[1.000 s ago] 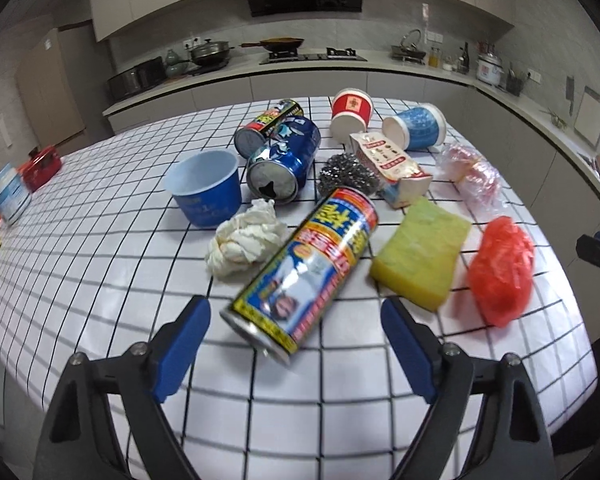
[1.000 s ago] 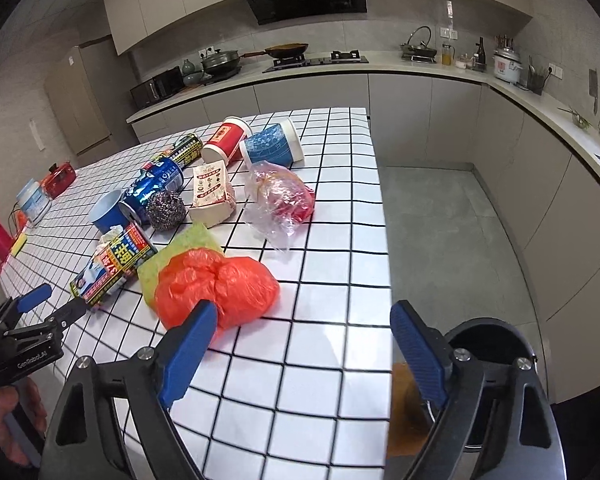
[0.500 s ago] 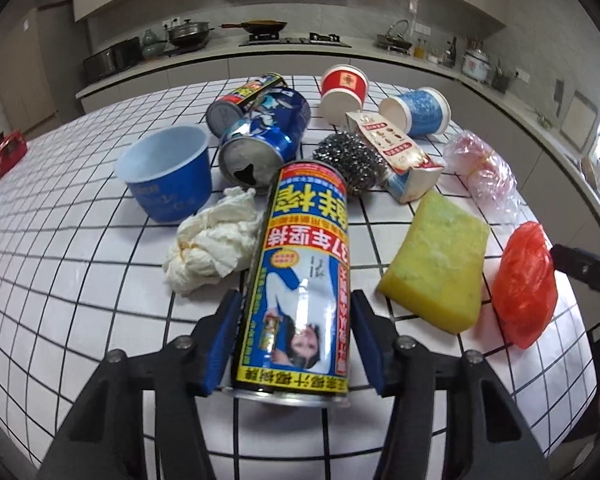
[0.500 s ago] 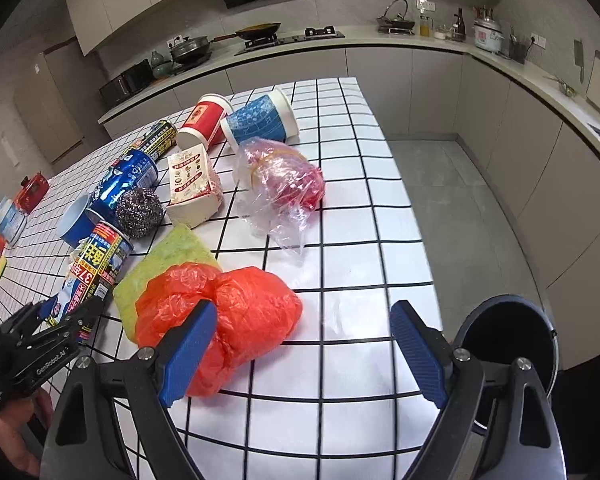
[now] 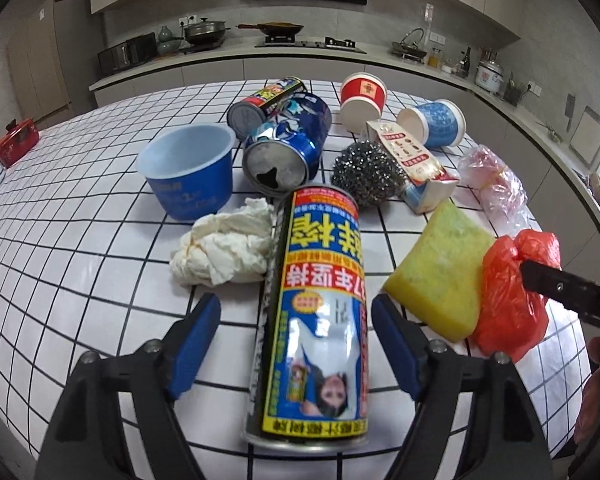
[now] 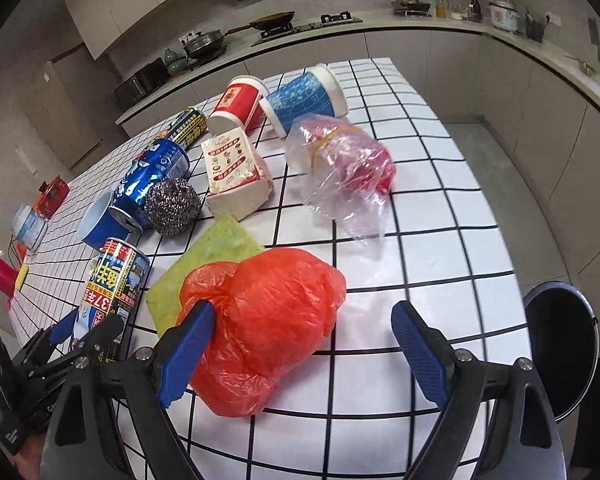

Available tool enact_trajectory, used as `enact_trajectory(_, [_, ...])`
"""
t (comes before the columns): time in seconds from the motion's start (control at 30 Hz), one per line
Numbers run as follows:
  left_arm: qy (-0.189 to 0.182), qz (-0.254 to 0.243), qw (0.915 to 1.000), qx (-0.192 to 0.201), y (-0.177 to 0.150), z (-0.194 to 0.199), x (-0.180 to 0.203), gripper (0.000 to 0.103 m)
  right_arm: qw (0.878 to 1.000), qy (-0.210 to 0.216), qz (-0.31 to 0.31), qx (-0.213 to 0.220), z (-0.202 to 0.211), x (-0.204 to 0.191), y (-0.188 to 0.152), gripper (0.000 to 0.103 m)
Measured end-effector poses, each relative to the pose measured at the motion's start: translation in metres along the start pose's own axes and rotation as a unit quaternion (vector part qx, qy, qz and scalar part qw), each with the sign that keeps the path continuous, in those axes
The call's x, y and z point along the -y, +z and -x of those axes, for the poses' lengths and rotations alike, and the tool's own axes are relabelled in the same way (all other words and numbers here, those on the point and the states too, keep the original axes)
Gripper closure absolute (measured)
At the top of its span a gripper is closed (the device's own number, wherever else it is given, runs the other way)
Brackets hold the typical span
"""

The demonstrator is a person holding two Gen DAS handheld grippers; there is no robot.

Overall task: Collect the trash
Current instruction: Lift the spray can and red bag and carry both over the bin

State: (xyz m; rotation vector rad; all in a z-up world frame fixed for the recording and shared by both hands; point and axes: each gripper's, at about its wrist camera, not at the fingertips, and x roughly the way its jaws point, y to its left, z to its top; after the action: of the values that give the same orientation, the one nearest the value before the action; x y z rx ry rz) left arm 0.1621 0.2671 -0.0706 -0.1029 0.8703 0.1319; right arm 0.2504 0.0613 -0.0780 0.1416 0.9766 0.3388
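A tall printed drink can lies on the tiled table, lengthwise between the fingers of my left gripper. The jaws are opening and the blue pads stand off the can's sides. The red plastic bag sits near the table's front edge, between the fingers of my right gripper. That gripper is open, its left pad against the bag and its right pad well away. From the right wrist view the can and the left gripper show at the left.
Behind the can lie crumpled white tissue, a blue cup, a crushed blue can, a steel scourer, a yellow sponge, a carton and a clear bag. A black bin stands on the floor right of the table.
My left gripper shut on the printed can, which turned lengthwise, and has since opened off it. My right gripper came down and forward around the red bag.
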Motion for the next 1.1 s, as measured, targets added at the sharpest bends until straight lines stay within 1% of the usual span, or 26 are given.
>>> enact_trajectory(0.1, [-0.013,-0.002,0.9999,-0.007,0.002,-0.004,0.0,0.025,1.0,0.016,0.0,0.005,0.001,-0.006,0.001,0.011])
enact_trajectory(0.17, [-0.018,-0.004,0.9997,-0.013,0.0,-0.007,0.002,0.036,1.0,0.026,0.003,-0.003,-0.003,-0.009,0.0,0.011])
enact_trajectory(0.2, [-0.024,-0.004,0.9995,-0.018,-0.001,-0.009,0.003,0.048,0.999,0.036,0.001,-0.011,-0.008,-0.01,-0.002,0.011])
enact_trajectory(0.27, [-0.028,-0.002,0.9995,-0.017,-0.003,-0.008,0.003,0.049,0.999,0.046,-0.005,-0.023,-0.015,-0.01,-0.004,0.011])
enact_trajectory(0.3, [-0.028,-0.003,0.9995,-0.016,-0.004,-0.008,0.004,0.049,0.998,0.055,-0.005,-0.025,-0.017,-0.011,-0.005,0.016])
enact_trajectory(0.33, [-0.031,-0.002,0.9994,-0.016,-0.005,-0.007,0.004,0.049,0.998,0.063,0.005,-0.018,-0.016,-0.013,-0.006,0.034])
enact_trajectory(0.37, [-0.035,0.001,0.9992,-0.016,-0.006,-0.005,0.004,0.049,0.997,0.08,0.007,-0.024,-0.018,-0.015,-0.005,0.047])
enact_trajectory(0.4, [-0.038,0.004,0.9992,-0.013,-0.006,-0.003,0.004,0.049,0.995,0.092,0.006,-0.027,-0.017,-0.016,-0.004,0.056])
enact_trajectory(0.43, [-0.039,0.004,0.9992,-0.007,-0.006,0.001,0.004,0.049,0.996,0.086,0.012,-0.02,-0.013,-0.019,-0.003,0.058])
enact_trajectory(0.6, [-0.043,0.003,0.999,0.014,-0.004,0.02,0.008,0.049,0.996,0.074,0.038,0.013,0.009,-0.027,-0.002,0.061])
enact_trajectory(0.77, [-0.056,0.002,0.9981,0.025,-0.004,0.032,0.023,0.049,0.997,0.06,0.047,0.033,0.029,-0.02,-0.002,0.061])
enact_trajectory(0.9, [-0.065,-0.002,0.9974,0.031,-0.004,0.038,0.039,0.049,0.996,0.05,0.046,0.05,0.047,-0.001,-0.002,0.061])
enact_trajectory(1.1, [-0.081,-0.015,0.996,0.034,-0.002,0.041,0.082,0.049,0.996,0.028,0.035,0.071,0.077,0.038,-0.002,0.061])
